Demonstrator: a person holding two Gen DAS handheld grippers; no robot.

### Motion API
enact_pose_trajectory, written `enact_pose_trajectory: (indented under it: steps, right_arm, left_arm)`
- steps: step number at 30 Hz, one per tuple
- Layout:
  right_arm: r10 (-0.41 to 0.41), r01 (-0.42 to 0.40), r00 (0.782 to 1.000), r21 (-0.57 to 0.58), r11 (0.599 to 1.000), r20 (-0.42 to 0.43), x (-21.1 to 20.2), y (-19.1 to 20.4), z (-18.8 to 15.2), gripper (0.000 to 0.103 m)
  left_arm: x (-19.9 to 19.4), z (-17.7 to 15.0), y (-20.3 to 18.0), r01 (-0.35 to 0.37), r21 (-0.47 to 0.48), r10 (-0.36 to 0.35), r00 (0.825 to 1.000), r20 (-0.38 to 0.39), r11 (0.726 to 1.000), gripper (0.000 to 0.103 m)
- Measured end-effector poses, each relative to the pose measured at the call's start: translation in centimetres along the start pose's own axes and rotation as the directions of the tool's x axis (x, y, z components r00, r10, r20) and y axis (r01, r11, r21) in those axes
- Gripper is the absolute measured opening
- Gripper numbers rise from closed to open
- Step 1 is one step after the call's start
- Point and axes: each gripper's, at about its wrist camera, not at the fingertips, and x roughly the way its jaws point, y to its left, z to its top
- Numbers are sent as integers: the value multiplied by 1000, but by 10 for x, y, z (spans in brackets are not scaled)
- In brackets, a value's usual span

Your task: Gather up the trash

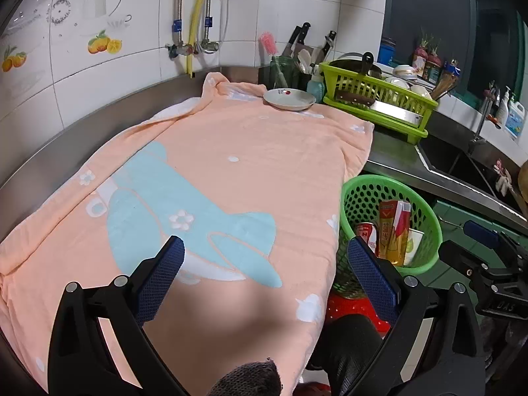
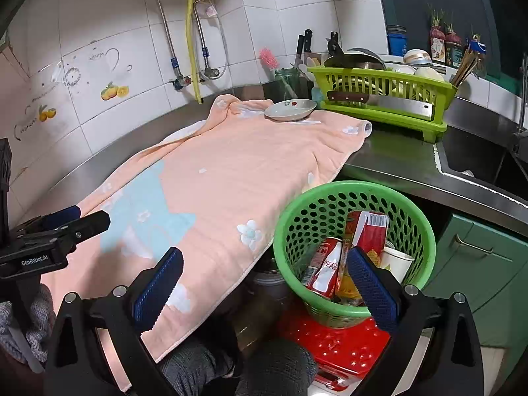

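A round green basket [image 2: 330,198] stands on a red stool [image 2: 346,346] beside the counter. It holds a red cola can [image 2: 325,269], a red and yellow carton [image 2: 366,231] and a white paper cup [image 2: 397,262]. The basket also shows in the left wrist view [image 1: 425,217]. My right gripper [image 2: 264,280] is open and empty, above the basket's near left edge. My left gripper [image 1: 264,267] is open and empty, over the peach towel [image 1: 231,171]. It shows at the left of the right wrist view [image 2: 66,227].
A peach towel with a blue print covers the steel counter [image 2: 396,158]. A small white plate [image 2: 290,109] sits on its far end. Behind it stand a green dish rack [image 2: 379,99] with a cleaver, a knife block and a sink [image 1: 462,165] at the right.
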Motion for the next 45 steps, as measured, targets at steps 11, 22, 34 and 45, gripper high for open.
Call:
enact_pose_trajectory:
  steps: [11, 22, 34, 45]
  right_arm:
    - [-14, 14, 1000, 6, 1000, 4, -1, 1, -1, 96]
    - [-10, 10, 1000, 10, 1000, 4, -1, 1, -2, 96]
    - [-7, 7, 1000, 15, 1000, 4, -2, 2, -3, 96]
    - [-7, 7, 1000, 21, 1000, 6, -3, 2, -3, 96]
  left_arm:
    - [1, -1, 2, -19, 4, 19, 1000, 5, 1000, 98]
    - [0, -1, 3, -29, 1, 29, 1000, 10, 1000, 98]
    - [-2, -2, 1, -30, 0, 30, 1000, 10, 1000, 98]
    - [0, -3, 0, -25, 1, 25, 1000, 4, 1000, 98]
